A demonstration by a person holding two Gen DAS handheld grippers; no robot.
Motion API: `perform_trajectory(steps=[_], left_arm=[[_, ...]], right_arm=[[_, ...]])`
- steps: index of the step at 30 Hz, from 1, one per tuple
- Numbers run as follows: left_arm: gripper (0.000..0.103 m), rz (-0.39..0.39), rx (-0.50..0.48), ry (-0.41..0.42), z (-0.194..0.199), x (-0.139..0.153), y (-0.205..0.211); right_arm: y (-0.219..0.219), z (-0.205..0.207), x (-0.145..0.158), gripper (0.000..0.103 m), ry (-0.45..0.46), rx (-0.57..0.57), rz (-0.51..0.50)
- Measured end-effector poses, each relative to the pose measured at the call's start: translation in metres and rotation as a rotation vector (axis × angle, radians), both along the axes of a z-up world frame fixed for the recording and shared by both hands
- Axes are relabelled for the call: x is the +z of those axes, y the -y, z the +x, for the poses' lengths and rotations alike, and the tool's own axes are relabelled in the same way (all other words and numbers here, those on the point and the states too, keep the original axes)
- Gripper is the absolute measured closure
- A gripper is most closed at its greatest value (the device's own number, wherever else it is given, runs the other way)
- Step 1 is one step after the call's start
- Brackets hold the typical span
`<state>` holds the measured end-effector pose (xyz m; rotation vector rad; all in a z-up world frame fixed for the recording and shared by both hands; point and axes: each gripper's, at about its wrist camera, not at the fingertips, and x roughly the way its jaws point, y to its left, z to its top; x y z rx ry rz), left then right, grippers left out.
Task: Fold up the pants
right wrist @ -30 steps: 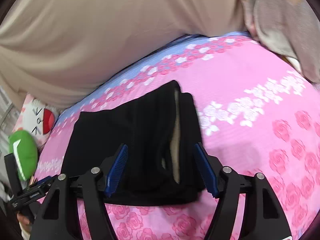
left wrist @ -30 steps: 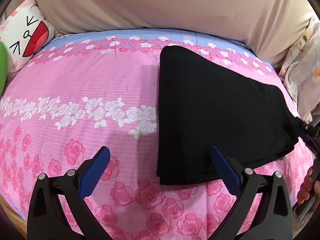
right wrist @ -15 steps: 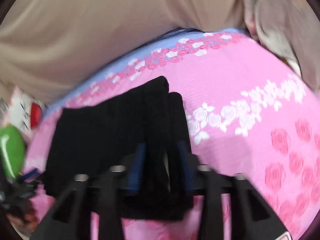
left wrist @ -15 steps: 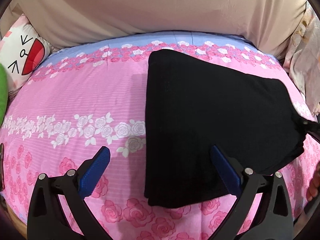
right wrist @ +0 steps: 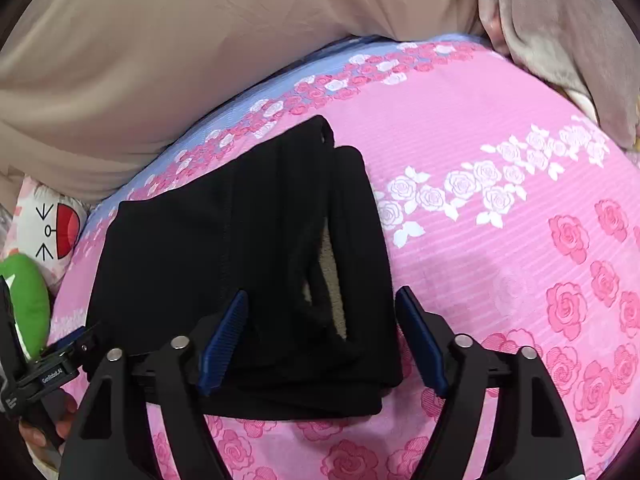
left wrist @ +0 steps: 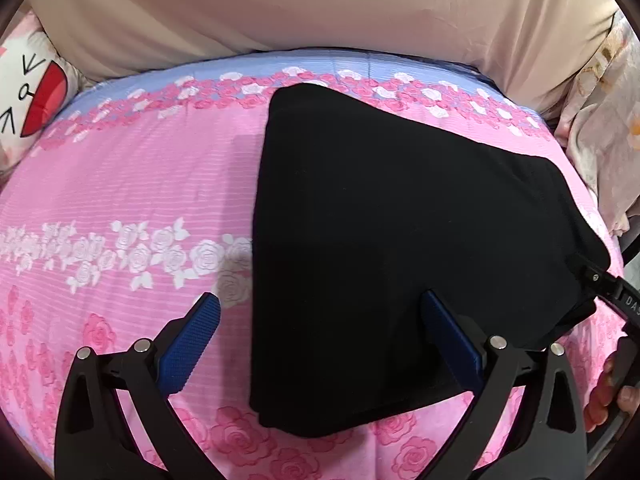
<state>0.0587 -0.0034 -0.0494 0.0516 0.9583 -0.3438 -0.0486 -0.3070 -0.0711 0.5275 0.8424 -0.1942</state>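
Pants [left wrist: 400, 248], black and folded into a flat wedge, lie on the pink rose-print bedspread [left wrist: 120, 184] in the left wrist view. The left gripper [left wrist: 320, 336] hovers over their near left corner with its jaws wide and nothing pinched. One blue pad sits over bare bedspread just left of the pants' left edge; the other sits over the black cloth. So the left edge of the pants runs between the two fingers. At the right border the other gripper's black tip reaches the pants' right end, with part of a hand [left wrist: 608, 396] below it. A cartoon-face pillow [left wrist: 28, 96] lies at the far left, and beige fabric [left wrist: 320, 8] rises behind the bed.

In the right wrist view the pants [right wrist: 192, 264] show their stacked layers, with a strip of pale lining in the opening near the right side. The right gripper [right wrist: 320, 344] straddles this thick end. Its jaws stand wide, having just been opening, and the cloth lies between the pads without being squeezed. The left pad is over the black cloth and the right pad is just off the pants' right edge, over the bedspread [right wrist: 500, 280]. A green cushion [right wrist: 24, 300] and the pillow [right wrist: 48, 232] sit at the far left, beside the left gripper's body.
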Motion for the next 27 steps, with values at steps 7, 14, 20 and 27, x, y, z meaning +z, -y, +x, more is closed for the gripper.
perform_trajectory(steps=[7,14,20,27], left_arm=[[0.005,-0.193,-0.033,-0.164,0.026,-0.024,-0.002],[0.084,-0.334,-0.067,-0.130,0.030,0.012,-0.033],[0.084,-0.326,-0.083,-0.087,0.007,0.050,-0.088],[0.060,-0.147,-0.008,-0.167,-0.027,-0.002,-0.122]], right_arm=[[0.010,-0.003,-0.010,0.018,0.014,-0.012,0.076],[-0.011,0.004,0.012,0.068,0.091,0.062,0.107],[-0.048,-0.011,0.066,0.069,0.227,0.212,0.195],[-0.077,-0.037,-0.003,0.039,-0.001,0.172,0.110]])
